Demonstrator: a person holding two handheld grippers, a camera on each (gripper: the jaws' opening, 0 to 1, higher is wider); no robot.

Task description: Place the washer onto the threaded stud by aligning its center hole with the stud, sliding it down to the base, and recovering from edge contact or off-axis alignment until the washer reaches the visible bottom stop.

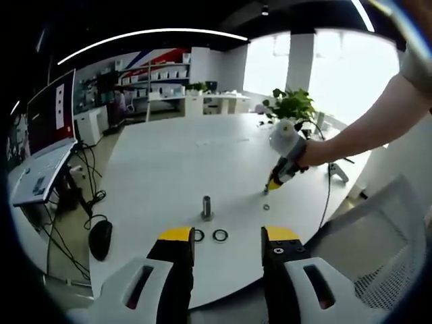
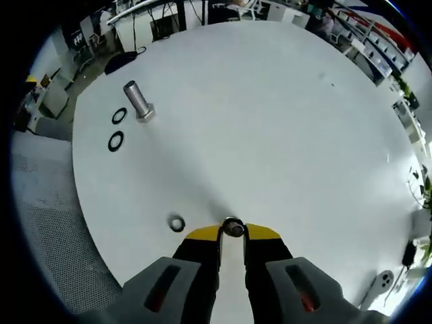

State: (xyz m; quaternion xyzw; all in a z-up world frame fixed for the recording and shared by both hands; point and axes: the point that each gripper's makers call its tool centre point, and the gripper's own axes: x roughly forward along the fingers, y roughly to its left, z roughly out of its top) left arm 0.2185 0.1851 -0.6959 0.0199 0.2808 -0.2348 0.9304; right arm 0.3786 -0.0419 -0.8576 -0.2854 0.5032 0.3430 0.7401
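The right tool (image 2: 233,233) is clamped on a washer (image 2: 233,227) just above the white counter (image 2: 270,121); the left tool (image 1: 228,237) stands apart, holding nothing. The threaded stud (image 2: 137,100) stands well apart, two dark rings (image 2: 116,129) beside it, and another washer (image 2: 177,223) lies near the right tool.

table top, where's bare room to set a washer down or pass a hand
Free: the wide white table beyond the right claw, toward its far edge. Crowded: the near edge, where the stud stands with two dark rings beside it, plus a loose washer by the right claw, which grips another washer.
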